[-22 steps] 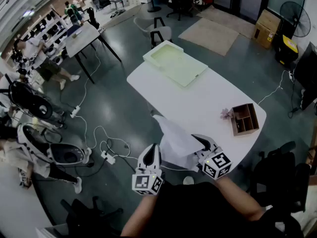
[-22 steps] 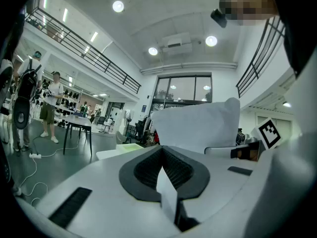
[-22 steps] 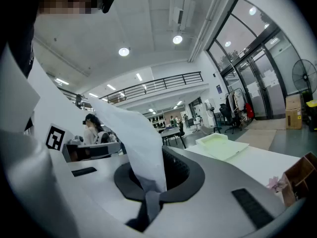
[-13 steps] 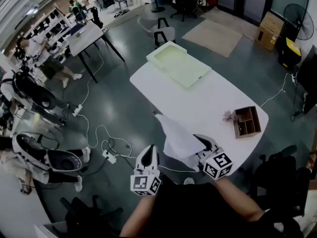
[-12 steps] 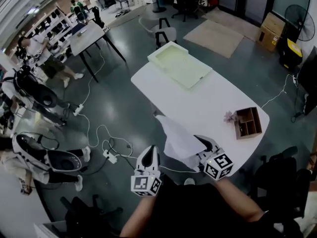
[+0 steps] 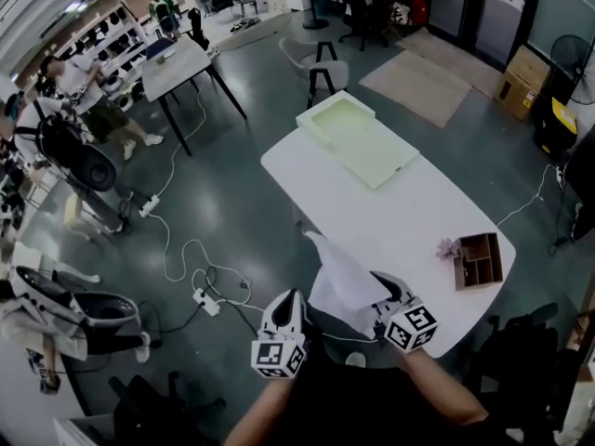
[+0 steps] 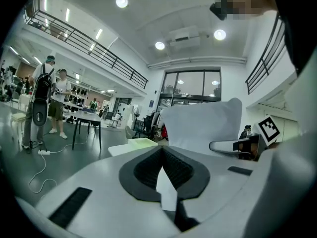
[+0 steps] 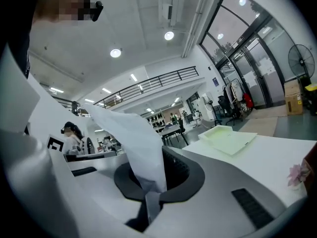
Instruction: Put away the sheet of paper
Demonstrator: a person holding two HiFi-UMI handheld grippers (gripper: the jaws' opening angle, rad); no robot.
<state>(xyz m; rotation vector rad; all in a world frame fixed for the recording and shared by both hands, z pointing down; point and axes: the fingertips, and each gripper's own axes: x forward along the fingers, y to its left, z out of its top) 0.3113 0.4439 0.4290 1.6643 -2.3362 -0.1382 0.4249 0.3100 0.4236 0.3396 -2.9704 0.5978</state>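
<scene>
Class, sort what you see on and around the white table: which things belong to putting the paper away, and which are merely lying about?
Part of the job:
sheet of paper, pinched in the right tool
pale green tray, probably where the paper goes

Lying about:
wooden box
small pink flower beside the box
left tool, shut, holding nothing

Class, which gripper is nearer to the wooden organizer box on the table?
Right. The right gripper is at the table's near edge, left of the wooden organizer box; the left gripper is farther left, beyond the table edge.
</scene>
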